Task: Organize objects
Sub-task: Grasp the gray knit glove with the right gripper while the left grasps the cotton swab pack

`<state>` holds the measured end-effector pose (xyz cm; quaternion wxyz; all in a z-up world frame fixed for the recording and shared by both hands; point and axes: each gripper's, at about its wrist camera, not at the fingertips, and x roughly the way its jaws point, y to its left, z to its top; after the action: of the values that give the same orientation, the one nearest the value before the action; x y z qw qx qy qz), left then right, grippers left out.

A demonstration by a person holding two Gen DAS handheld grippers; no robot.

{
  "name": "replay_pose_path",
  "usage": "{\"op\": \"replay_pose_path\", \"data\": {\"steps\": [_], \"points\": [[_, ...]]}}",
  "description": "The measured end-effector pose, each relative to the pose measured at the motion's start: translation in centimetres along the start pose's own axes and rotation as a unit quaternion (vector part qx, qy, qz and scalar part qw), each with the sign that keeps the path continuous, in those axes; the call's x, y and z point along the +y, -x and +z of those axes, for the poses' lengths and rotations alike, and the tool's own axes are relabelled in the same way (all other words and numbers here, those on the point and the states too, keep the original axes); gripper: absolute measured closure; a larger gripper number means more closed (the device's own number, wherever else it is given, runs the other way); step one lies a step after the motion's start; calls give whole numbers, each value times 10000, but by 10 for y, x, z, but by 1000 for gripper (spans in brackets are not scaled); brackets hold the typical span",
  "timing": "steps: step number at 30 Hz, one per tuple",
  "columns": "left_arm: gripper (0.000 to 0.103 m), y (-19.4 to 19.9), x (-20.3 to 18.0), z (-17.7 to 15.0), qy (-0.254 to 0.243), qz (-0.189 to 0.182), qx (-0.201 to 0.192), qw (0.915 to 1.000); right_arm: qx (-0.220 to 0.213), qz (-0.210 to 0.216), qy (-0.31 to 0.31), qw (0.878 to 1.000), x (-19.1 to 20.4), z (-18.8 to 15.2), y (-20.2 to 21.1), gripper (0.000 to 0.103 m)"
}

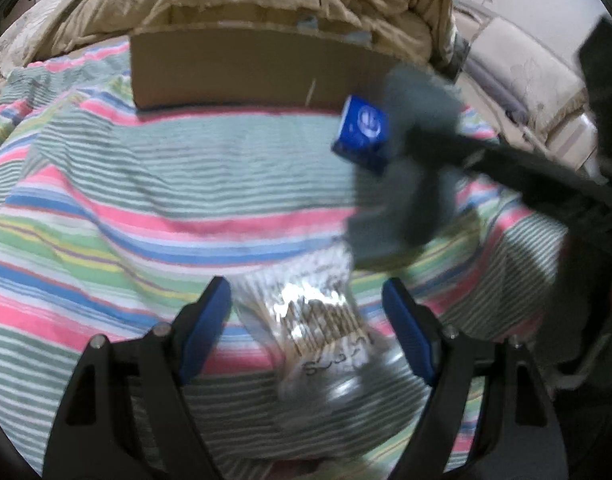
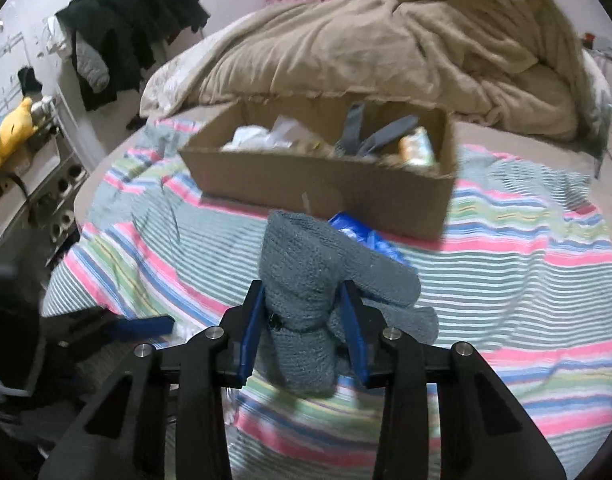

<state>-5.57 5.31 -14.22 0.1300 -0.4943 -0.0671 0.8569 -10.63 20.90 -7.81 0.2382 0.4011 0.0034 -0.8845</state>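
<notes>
Evidently, the grey sock (image 2: 306, 296) was the thing in hand: it was clamped between the blue pads of the right hand-held gripper (image 2: 304, 320), bunched at the waist, its folded upper part standing above the pads and its loose ends drooping to the right and below. It was held above the striped bedsheet (image 2: 505, 280), short of the cardboard box (image 2: 317, 192) that stood further up the bed against the beige duvet (image 2: 385, 48). Other grey socks, white crumpled material and a small packet could already be seen inside the box, so the box was judged to be the sock's destination.

To place it well, the sock would have to be carried high enough for its hanging ends to clear the near wall of the box, and released only once it was over the open interior rather than the rim. A blue packet (image 1: 361, 136) lay on the sheet just before the box and was best passed over without being snagged.

The left hand-held gripper (image 1: 306, 320) was seen spread wide, grasping nothing, low over a clear plastic bag (image 1: 325, 320) that lay between its pads; whether the pads touched the bag could not be told through the blur.
</notes>
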Motion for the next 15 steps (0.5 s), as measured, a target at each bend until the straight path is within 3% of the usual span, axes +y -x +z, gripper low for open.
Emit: {"op": "replay_pose_path", "data": {"steps": [7,15], "points": [[44,-9,-12,-4,-269,26,78,9996,-312,-41,-282,9991,-23,1,31,64],[51,6,-14,-1,-181,-206,-78,9996,-421,-31,-302,9987,-25,0,44,64]]}}
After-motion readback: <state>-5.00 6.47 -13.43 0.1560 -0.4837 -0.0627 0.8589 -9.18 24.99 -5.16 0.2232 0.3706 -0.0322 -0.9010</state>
